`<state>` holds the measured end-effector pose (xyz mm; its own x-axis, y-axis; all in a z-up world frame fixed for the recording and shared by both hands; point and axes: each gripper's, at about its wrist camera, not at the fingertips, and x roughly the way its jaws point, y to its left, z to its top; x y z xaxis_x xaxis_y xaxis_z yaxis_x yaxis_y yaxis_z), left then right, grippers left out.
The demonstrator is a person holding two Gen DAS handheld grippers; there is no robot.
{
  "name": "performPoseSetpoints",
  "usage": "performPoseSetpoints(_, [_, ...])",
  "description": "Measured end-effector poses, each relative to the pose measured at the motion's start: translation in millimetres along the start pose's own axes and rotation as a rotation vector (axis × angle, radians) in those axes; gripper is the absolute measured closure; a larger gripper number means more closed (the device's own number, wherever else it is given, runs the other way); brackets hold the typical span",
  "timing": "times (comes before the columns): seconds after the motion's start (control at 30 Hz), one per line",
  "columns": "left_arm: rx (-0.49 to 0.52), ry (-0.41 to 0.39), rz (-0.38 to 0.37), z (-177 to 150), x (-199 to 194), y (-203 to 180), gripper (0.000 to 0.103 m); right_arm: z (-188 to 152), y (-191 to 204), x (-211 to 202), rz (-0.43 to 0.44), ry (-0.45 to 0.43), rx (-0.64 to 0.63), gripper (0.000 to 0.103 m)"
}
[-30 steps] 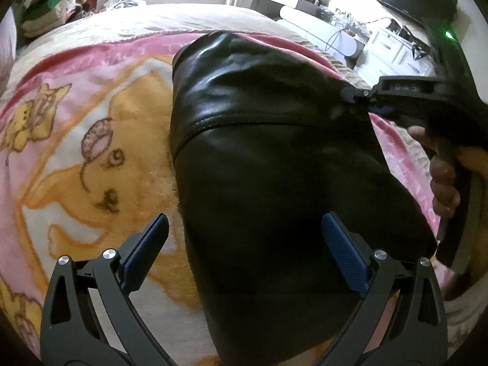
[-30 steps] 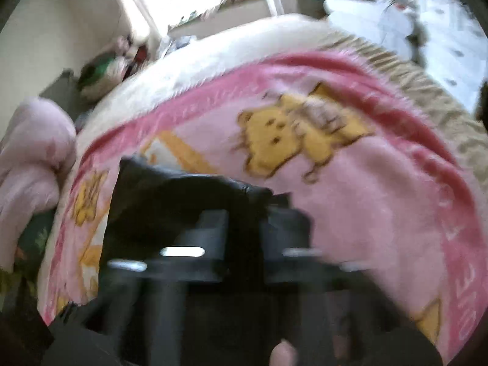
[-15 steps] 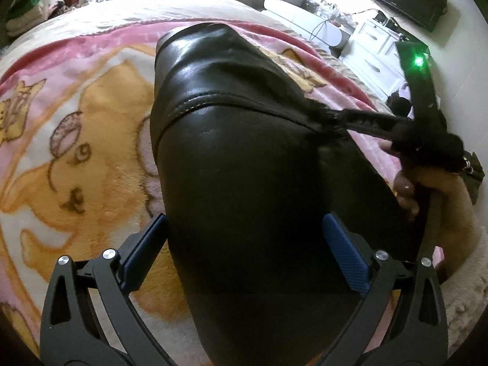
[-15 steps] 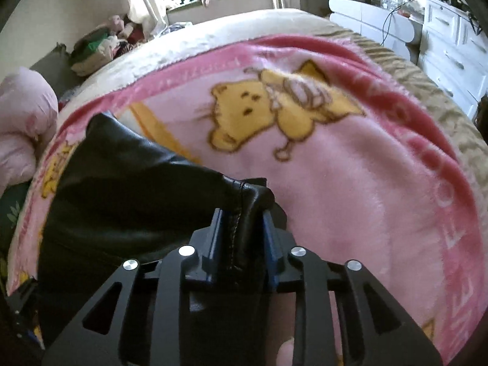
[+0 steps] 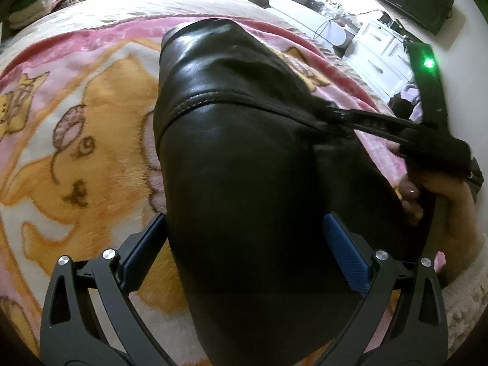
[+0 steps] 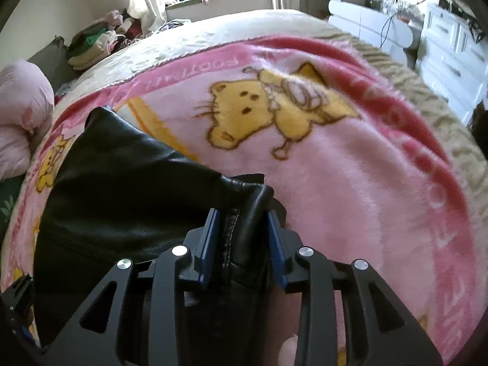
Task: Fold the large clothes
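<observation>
The step in hand looks like letting go of a fold just laid: the right gripper (image 6: pixel 242 244) is opening, its blue pads parting from a bunched seam edge of the black leather garment (image 5: pixel 244 158) that sits between them but no longer looks squeezed. To do this well, I judge the jaws should part fully before the hand draws back, and the withdrawal should run straight back along the fingers, so the stiff, glossy leather is not dragged and the fold is not pulled open; such material tends to spring, so a light press on the crease afterward may help. The left gripper (image 5: pixel 244 259) stands spread wide, hovering with a pad on either side of the garment's near end, pinching nothing. The garment lies folded lengthwise on the pink cartoon-bear blanket (image 6: pixel 350 183) covering the bed, its stitched seam running across toward the right gripper's tips at its right edge.
</observation>
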<state>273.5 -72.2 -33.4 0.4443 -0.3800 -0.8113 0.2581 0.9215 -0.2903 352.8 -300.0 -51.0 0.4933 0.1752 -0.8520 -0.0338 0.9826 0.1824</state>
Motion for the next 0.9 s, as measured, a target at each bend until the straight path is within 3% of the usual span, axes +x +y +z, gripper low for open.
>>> performPoseSetpoints(0.07, [-0.001,-0.003,-0.001,0,-7,1,0.008,-3,1,-18,0.019,-0.042,0.006,0.044])
performPoseSetpoints(0.3, [0.033,-0.027,0.031,-10,-32,2,0.009,-44,24,-95,0.110,-0.139,-0.093,0.045])
performPoseSetpoints(0.4, [0.007,-0.027,0.026,-19,-38,10,0.009,-72,32,-103,0.163,-0.093,-0.126,0.045])
performPoseSetpoints(0.5, [-0.009,-0.030,0.031,-27,-46,16,0.009,-91,37,-86,0.079,-0.012,-0.151,0.044])
performPoseSetpoints(0.57, [-0.009,-0.032,0.043,-31,-52,16,0.009,-94,28,-72,0.107,0.043,-0.053,0.044])
performPoseSetpoints(0.67, [-0.012,-0.036,0.060,-35,-60,17,0.009,-93,26,-73,0.125,0.032,-0.021,0.044])
performPoseSetpoints(0.9, [-0.014,-0.063,0.065,-45,-84,16,0.009,-98,32,-120,0.090,-0.105,-0.040,0.019])
